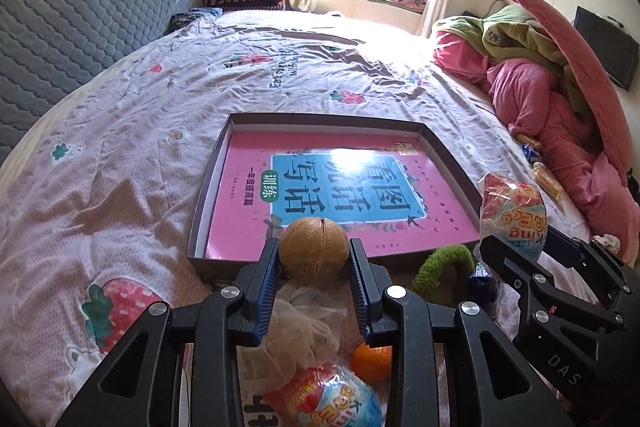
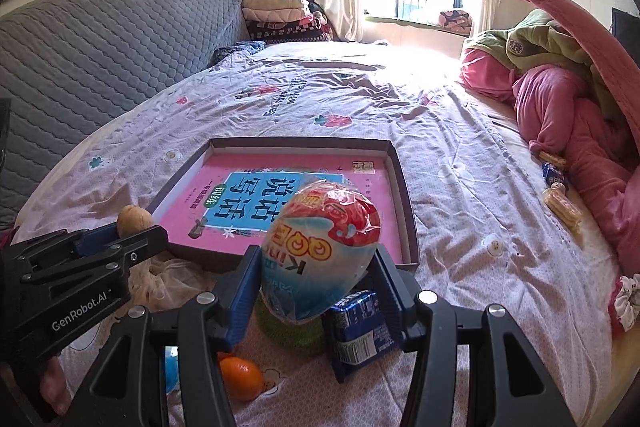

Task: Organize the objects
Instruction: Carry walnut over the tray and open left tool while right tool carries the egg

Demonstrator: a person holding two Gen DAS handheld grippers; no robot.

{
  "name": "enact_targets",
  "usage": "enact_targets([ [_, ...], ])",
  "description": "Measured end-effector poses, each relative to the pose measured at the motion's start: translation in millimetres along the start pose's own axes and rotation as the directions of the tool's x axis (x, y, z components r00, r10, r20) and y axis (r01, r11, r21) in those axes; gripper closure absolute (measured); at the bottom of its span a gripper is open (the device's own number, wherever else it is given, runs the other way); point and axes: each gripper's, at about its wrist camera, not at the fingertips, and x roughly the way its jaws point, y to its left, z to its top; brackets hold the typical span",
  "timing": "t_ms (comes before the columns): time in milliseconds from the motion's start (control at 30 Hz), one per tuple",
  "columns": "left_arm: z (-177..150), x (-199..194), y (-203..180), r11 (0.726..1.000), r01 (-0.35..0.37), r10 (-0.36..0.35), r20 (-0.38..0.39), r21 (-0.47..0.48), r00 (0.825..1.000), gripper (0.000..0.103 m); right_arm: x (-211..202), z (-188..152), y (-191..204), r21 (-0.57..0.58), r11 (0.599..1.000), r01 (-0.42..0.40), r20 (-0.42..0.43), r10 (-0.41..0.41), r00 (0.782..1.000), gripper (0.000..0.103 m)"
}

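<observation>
Left gripper (image 1: 314,259) clamps a round brown walnut (image 1: 313,251), right gripper (image 2: 316,267) pinches a plastic-wrapped red-and-blue toy egg (image 2: 320,251), both raised just short of the shallow dark cardboard tray (image 1: 208,195) ahead, likely for drop-off.

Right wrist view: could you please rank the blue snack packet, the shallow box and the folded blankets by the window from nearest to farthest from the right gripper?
From the right gripper:
1. Blue snack packet, just below its fingers.
2. Shallow box, directly ahead on the bed.
3. Folded blankets, far back, left of the window.
</observation>
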Motion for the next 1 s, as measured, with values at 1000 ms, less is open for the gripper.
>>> enact_targets([
  [1000,39.9,106.5,29.3,0.998,-0.061,0.055,-0.153,-0.034,0.987,0.069,95.8,18.9,-19.4,-0.017,0.998,0.060,-0.150,-0.061,0.987,0.049],
])
